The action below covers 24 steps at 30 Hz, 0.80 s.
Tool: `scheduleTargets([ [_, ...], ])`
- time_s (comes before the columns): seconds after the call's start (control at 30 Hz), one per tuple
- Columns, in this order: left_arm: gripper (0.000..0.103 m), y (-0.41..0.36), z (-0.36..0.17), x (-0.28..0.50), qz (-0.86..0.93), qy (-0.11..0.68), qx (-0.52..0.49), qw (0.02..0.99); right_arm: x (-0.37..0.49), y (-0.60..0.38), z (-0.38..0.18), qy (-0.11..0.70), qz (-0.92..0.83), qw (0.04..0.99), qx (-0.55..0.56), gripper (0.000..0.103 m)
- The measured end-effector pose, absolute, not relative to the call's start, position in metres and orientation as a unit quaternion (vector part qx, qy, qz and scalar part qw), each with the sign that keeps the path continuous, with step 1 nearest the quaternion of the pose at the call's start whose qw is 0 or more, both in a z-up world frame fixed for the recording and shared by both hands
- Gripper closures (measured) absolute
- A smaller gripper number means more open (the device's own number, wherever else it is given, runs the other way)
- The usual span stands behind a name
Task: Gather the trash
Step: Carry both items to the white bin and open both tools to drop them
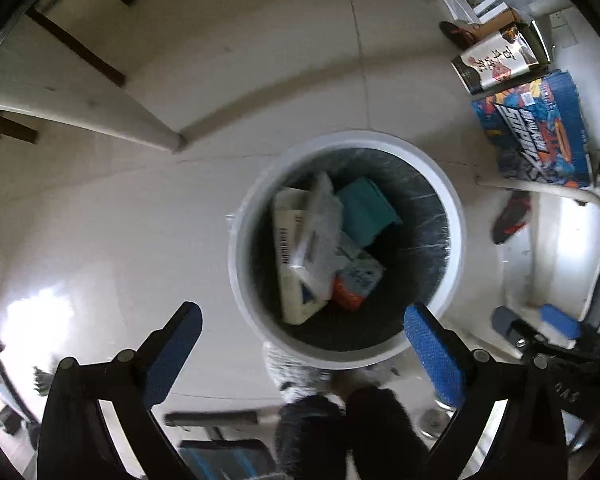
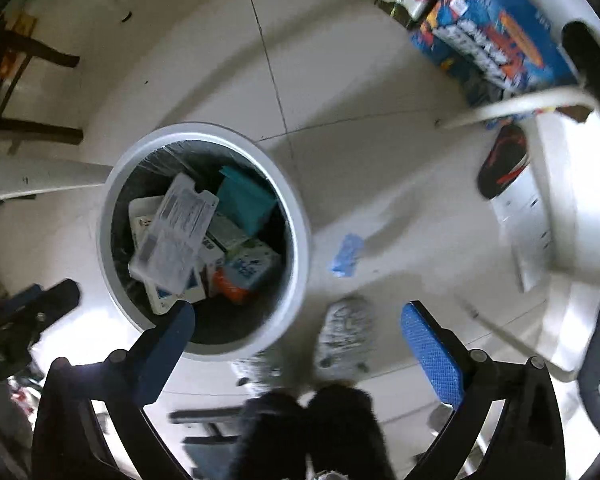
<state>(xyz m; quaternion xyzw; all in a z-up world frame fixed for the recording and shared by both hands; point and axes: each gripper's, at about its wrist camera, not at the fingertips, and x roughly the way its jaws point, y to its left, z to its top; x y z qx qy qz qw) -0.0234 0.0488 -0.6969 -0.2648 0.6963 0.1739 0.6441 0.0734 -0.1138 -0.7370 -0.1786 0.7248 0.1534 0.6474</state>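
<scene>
White round bin [image 1: 236, 264], dark liner, stands on the pale tiled floor [image 1: 100, 240] roughly mid-room. It already holds several pieces: a clear plastic blister pack [image 2: 172, 236] lying tilted on top, a teal packet [image 2: 246, 204] against the far wall, a white box with a barcode [image 1: 290, 240] at the left side, and an orange-and-white carton [image 1: 356, 280] at the near side. The bin looks about half full.

Left gripper [image 1: 302, 328] hangs almost straight above the bin — both blue pads spread wide, nothing between them. Right gripper [image 2: 298, 336] sits to the right of the bin, also spread wide and empty; its left pad overlaps the bin's near rim in view, its right pad is over bare floor.

Loose trash left on the floor, as far as I can judge: a small blue scrap [image 2: 346, 256], just right of the bin, near the person's grey patterned slipper [image 2: 346, 340]. Blurred, so material uncertain — wrapper or thin film is my guess.

Further out: a blue printed box [image 1: 536, 128] and a white-and-black carton [image 1: 496, 62] at the far right, a red-and-black shoe [image 1: 512, 216] beside a white furniture leg [image 1: 536, 190], dark chair legs [image 1: 76, 46] far left. These read as stored goods, not trash.

Step in hand, judged: fetch the blue scrap with the right gripper. To do it well — lower with fingers straddling the scrap, pads nearly touching the tile, pinch at its raised crumpled part since a flat film slips. Keep clear of the slipper. Lift, carry left over the rim, release above the blister pack.
</scene>
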Motion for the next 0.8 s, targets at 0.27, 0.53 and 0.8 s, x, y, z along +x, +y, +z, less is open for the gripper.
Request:
scheduleTargets([
  [0.27,0.000,0.052,-0.638,-0.053,0.199,0.686,-0.239,0.657,0.062,-0.114,-0.678,0.695,0.173,0.666,-0.209,0.000],
  [0.53,0.000,0.042,-0.557,-0.072,0.218,0.675,-0.235,0.664,0.040,-0.112,-0.577,0.668,0.197,0.684,-0.217,0.000],
  [0.8,0.000,0.036,-0.458,-0.092,0.220,0.660,-0.239,0.677,0.019,-0.114,-0.460,0.650,0.212,0.698,-0.214,0.000],
])
